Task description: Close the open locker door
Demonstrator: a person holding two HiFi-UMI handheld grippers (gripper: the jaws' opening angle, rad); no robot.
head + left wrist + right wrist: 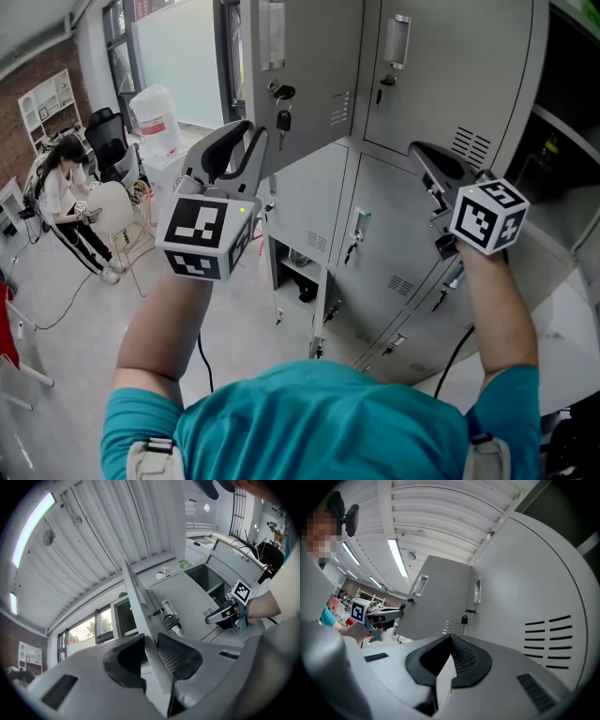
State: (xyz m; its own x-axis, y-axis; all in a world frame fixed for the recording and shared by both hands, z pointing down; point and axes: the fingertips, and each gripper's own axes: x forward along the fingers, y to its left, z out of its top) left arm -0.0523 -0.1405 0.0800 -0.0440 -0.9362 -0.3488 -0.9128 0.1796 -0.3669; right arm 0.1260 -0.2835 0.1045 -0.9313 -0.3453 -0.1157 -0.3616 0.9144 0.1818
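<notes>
Bank of grey lockers (441,84) across the upper right, with pale floor (84,309) opening out at the lower left. Open locker door (309,66) at upper centre, angled out from its hinge side, keys (283,112) hanging near the free edge. Left hand-held gripper (246,141): spread wide astride that edge, pads apparently off it, likely set there to push the panel home. Right hand-held gripper (433,164): tips together, holding nothing, near a closed front at centre right, probably kept clear of the swing. Ample free space leftward; tight only at the frame.
</notes>
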